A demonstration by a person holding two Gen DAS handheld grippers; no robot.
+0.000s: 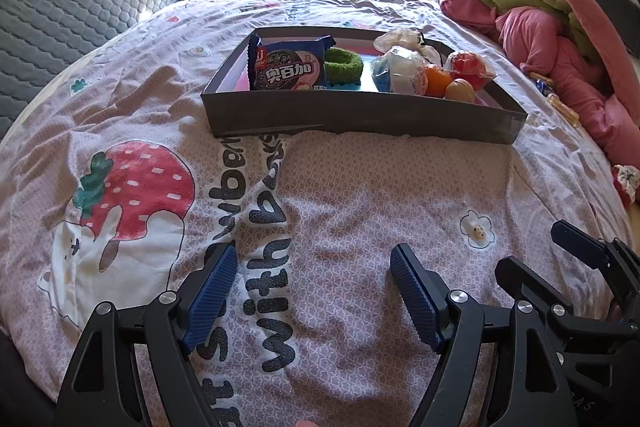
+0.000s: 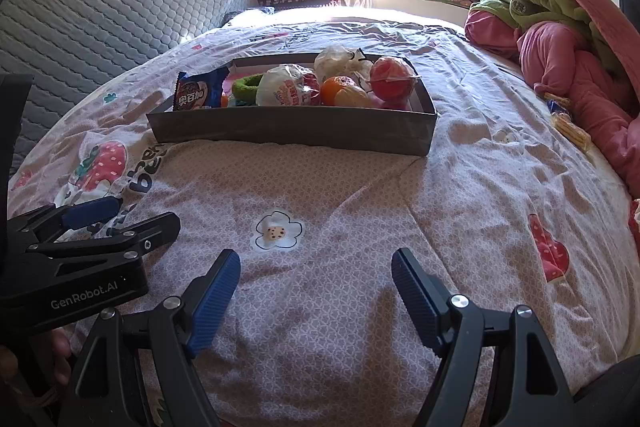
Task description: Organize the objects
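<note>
Hidden: tray floor mostly covered; wrapped items behind the fruit hard to identify.
Count: one cookie packet, one green ring, one orange.
Tray: upper centre, on the bed, holding them all.
Left hand-held gripper: wide, empty.
Right hand-held gripper: wide, empty.

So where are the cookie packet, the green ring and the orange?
cookie packet (image 1: 289,69), left wrist view, middle of its printed front
green ring (image 1: 343,63), left wrist view, its fuzzy near rim
orange (image 2: 335,87), right wrist view, its visible top
</note>
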